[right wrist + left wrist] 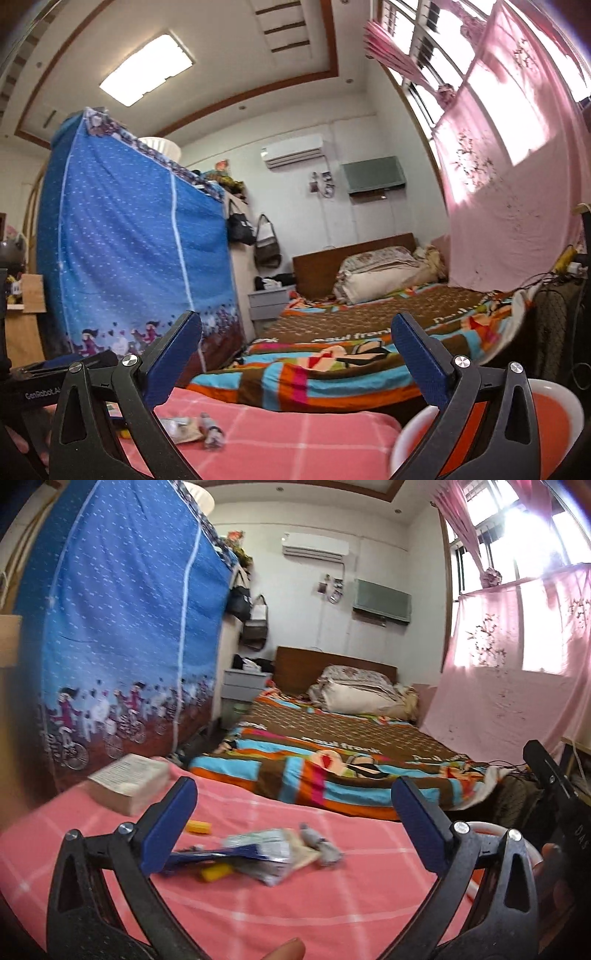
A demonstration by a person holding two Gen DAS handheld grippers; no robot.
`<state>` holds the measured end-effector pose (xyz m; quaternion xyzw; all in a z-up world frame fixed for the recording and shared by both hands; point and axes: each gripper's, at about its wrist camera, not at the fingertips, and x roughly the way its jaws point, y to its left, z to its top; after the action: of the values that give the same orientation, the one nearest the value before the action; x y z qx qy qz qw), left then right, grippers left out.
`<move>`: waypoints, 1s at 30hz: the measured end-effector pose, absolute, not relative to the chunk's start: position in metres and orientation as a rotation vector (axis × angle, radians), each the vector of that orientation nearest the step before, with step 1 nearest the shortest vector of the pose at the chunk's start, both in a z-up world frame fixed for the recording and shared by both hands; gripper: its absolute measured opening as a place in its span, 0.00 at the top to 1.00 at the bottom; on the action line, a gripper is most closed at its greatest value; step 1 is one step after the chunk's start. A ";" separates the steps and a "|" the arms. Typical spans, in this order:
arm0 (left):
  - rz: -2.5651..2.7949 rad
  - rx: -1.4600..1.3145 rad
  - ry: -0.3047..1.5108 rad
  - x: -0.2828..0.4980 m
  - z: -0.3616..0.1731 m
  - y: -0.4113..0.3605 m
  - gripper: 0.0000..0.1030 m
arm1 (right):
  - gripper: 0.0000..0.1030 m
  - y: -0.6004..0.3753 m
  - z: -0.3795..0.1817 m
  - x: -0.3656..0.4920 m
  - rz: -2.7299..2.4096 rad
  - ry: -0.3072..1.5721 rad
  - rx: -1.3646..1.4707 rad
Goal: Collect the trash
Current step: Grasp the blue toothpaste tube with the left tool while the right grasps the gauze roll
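Observation:
A small pile of trash [266, 853] lies on the pink checked tablecloth [351, 904]: crumpled wrappers, two yellow bits [218, 872] and a grey crumpled piece [321, 843]. My left gripper [293, 797] hovers just short of the pile, open and holding nothing. In the right wrist view the same trash [192, 430] sits low on the left. My right gripper [295, 325] is open and empty, pointing over the table toward the bed. An orange bin with a white rim [554, 413] stands by the table's right end, and its rim [491, 829] shows behind my left gripper's right finger.
A thick book [129, 782] lies on the table's far left corner. Beyond the table are a bed with a striped blanket [332, 760], a blue fabric wardrobe [129, 627] on the left and pink curtains [517, 664] on the right. The other gripper's black body [554, 786] shows at the right edge.

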<state>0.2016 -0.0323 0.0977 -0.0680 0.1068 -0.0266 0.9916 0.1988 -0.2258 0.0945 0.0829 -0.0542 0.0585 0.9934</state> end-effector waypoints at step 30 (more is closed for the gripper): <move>-0.072 -0.158 0.584 0.247 0.036 0.044 0.21 | 0.31 -0.124 0.040 0.297 0.332 0.368 -0.117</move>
<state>0.2471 0.0444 0.0359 -0.0775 0.2873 -0.0356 0.9540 0.2974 -0.1240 0.0400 -0.0578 0.1820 0.1643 0.9677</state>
